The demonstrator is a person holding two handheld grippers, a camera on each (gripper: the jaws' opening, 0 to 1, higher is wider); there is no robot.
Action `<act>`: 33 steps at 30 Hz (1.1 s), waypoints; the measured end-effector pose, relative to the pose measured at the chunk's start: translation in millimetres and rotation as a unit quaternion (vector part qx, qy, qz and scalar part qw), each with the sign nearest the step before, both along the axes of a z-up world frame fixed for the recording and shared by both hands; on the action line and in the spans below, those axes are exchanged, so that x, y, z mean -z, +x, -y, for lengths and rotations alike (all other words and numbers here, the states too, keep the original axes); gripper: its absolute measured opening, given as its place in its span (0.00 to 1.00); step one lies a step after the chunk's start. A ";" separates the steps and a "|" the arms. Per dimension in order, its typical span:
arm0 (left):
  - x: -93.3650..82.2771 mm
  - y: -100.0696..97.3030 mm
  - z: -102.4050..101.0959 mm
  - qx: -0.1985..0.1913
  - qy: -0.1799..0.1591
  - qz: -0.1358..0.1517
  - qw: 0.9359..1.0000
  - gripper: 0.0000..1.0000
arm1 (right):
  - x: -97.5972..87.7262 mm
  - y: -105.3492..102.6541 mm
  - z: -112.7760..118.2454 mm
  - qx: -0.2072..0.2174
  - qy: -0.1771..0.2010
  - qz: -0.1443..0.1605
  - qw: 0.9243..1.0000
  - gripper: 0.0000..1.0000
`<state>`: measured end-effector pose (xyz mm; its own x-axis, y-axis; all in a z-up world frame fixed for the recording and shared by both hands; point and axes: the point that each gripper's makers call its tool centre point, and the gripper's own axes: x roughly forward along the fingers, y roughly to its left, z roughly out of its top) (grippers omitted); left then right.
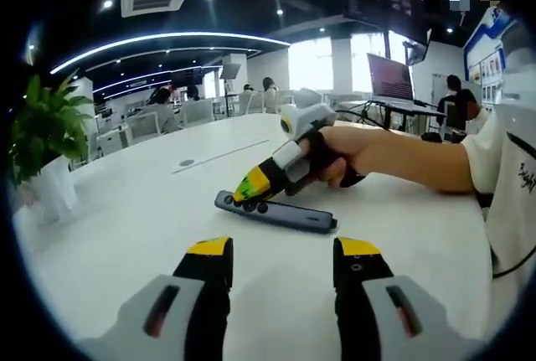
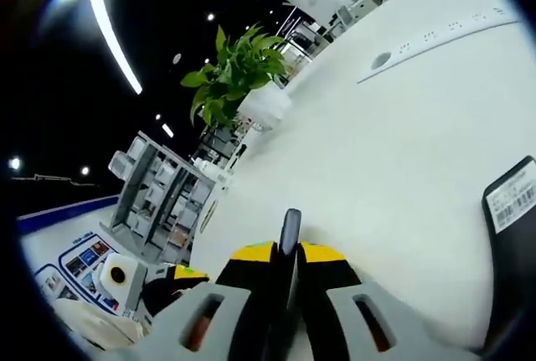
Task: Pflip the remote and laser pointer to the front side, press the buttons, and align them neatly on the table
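Note:
A long dark remote (image 1: 280, 214) lies flat on the white table (image 1: 126, 227) in the left gripper view. A hand holds my right gripper (image 1: 251, 189) with its tips down at the remote's left end. In the right gripper view my right gripper (image 2: 287, 254) is shut on a thin dark stick, the laser pointer (image 2: 290, 225), which pokes up between the yellow tips. A black body with a white barcode label, the remote (image 2: 512, 235), lies at the right edge. My left gripper (image 1: 283, 252) stands open and empty, short of the remote.
A potted plant (image 1: 38, 139) in a white pot stands at the table's left edge, also seen as the plant (image 2: 230, 76). A person's forearm (image 1: 402, 156) reaches in from the right. Desks, chairs and people fill the room behind.

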<state>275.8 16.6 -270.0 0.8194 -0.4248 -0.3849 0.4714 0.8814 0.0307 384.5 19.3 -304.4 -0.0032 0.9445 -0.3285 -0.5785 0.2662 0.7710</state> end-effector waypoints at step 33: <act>0.0 -1.4 -1.7 -0.005 0.004 0.000 1.000 0.48 | 4.8 5.0 1.0 -0.019 -0.074 0.167 0.983 0.15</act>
<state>274.3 18.3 -270.0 0.8239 -0.4127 -0.3884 0.4620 0.8861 0.0386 389.5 18.3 -309.3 0.0939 0.8878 -0.4505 -0.8045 0.3342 0.4910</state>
